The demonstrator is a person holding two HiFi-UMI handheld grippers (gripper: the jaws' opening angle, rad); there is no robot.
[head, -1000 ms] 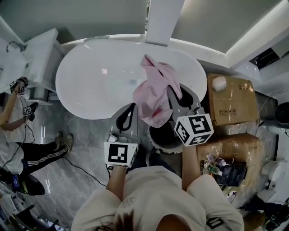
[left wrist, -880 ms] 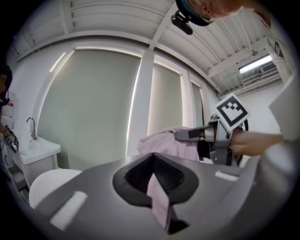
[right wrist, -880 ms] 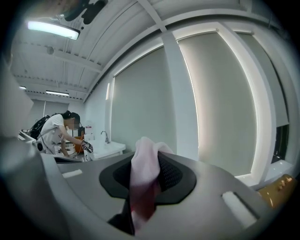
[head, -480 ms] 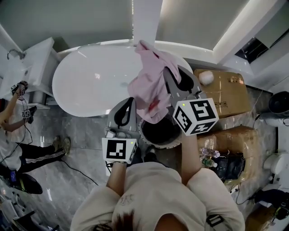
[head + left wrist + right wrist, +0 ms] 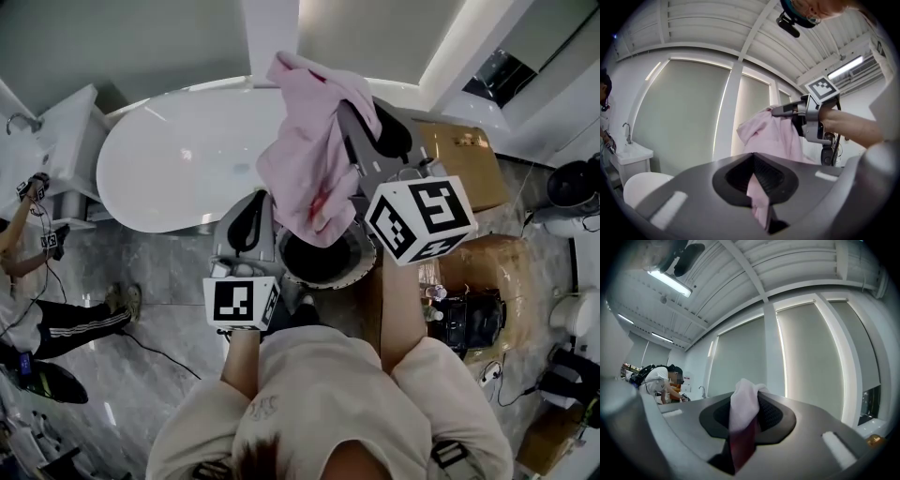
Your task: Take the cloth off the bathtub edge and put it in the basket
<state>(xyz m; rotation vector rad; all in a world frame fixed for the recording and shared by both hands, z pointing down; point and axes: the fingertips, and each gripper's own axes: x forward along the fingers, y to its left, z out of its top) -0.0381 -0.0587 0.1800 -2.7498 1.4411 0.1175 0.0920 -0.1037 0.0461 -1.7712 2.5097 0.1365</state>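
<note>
My right hand-held gripper is clamped on the pink cloth. In the right gripper view a fold of it bulges up between the two jaws. The cloth hangs from that grip in a loose drape, raised off the white bathtub. It has a reddish patch low on it. In the head view its bottom end overlaps the far side of the dark round basket, which stands on the marble floor just beside the tub and right in front of me.

My left hand-held gripper points at the cloth's lower left edge, beside the basket. Its jaws are drawn close together with only a thin slit between them. Pink shows in that slit, but I cannot tell whether any cloth is caught there or simply hangs beyond.

A cardboard box sits to the right of the tub. Another person stands at the far left.
</note>
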